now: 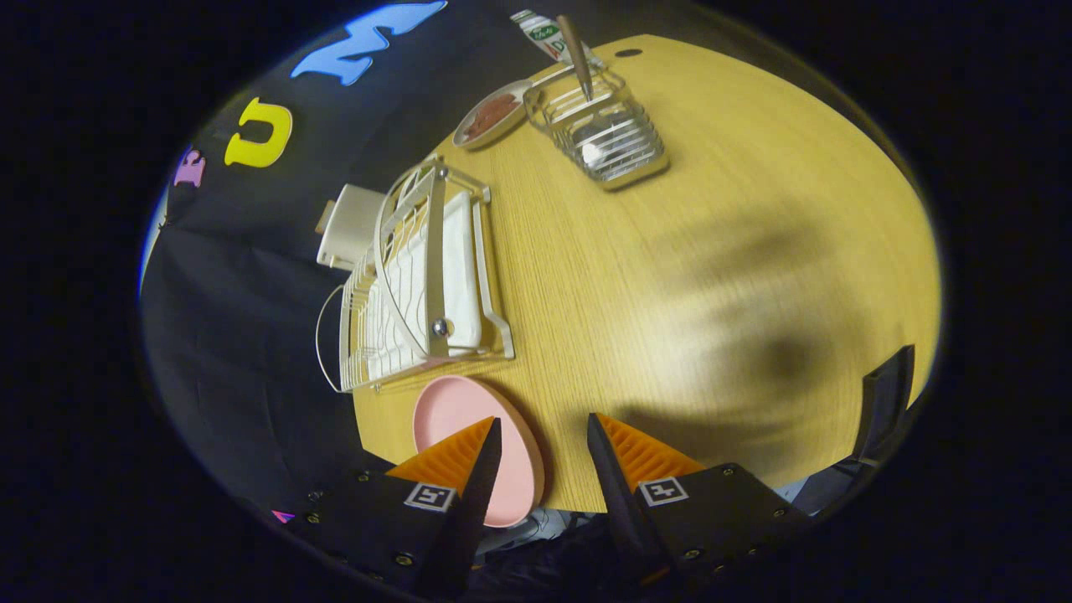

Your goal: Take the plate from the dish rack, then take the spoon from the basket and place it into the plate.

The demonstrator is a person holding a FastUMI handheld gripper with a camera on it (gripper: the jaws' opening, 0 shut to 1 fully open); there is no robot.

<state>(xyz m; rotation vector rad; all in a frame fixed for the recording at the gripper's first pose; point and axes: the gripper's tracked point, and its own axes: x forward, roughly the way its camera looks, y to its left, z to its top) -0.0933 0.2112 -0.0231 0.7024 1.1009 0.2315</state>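
A pink plate lies flat on the wooden table, close to the near edge and just in front of the white wire dish rack. One finger overlaps the plate's near part. My gripper stands open above the table edge, with nothing between its fingers. Far beyond the fingers stands a clear slatted basket on a wooden base. A spoon with a brown handle stands upright in it, its bowl down inside.
A shallow dish with reddish contents sits beside the basket, and a carton lies behind it. A white box sits behind the rack. A dark chair back rises at the table's near side.
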